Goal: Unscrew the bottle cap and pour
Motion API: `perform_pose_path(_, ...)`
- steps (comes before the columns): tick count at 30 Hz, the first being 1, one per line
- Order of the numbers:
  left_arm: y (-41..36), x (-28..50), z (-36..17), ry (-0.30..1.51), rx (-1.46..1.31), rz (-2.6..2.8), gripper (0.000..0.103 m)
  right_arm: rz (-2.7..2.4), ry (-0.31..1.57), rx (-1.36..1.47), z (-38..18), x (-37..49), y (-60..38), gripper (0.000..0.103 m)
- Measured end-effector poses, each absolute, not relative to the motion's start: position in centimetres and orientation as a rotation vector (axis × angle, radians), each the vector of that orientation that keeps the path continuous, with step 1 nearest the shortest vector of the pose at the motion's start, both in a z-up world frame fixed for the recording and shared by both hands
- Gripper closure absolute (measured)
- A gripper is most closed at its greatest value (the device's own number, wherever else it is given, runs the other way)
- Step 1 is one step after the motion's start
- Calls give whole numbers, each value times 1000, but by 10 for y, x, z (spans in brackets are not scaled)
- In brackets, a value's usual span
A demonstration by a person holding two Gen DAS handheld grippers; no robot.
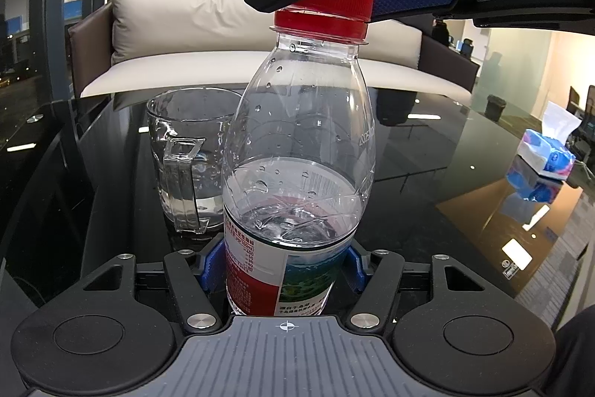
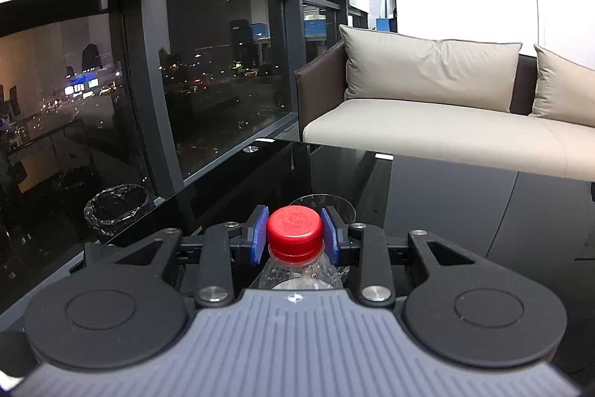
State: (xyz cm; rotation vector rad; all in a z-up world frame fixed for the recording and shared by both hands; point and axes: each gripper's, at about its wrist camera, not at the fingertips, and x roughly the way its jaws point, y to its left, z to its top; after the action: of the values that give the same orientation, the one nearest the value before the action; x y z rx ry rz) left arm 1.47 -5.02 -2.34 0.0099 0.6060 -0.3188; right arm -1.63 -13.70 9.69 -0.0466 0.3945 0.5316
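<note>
While the left claw pinches the upright bottle at its label, the right claw clamps the red cap; a mug stands just behind.

Left tool: low on the bottle, blue pads pressed against its label.
Right tool: above the bottle, pads clamping its red cap.

A beige sofa is standing behind the glossy black desk. Dark windows are showing city lights. A lined bin is sitting on the floor beside them.
</note>
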Motion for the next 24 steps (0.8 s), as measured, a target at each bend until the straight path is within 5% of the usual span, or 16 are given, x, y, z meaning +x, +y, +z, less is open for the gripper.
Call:
perform_pose_path(15, -49, 14, -25, 598, 14, -335, 46, 850, 357, -40, 90, 15, -176, 70)
perform_pose_path(24, -53, 15, -25, 596, 16, -329, 46, 560, 362, -74, 100, -19, -147, 66)
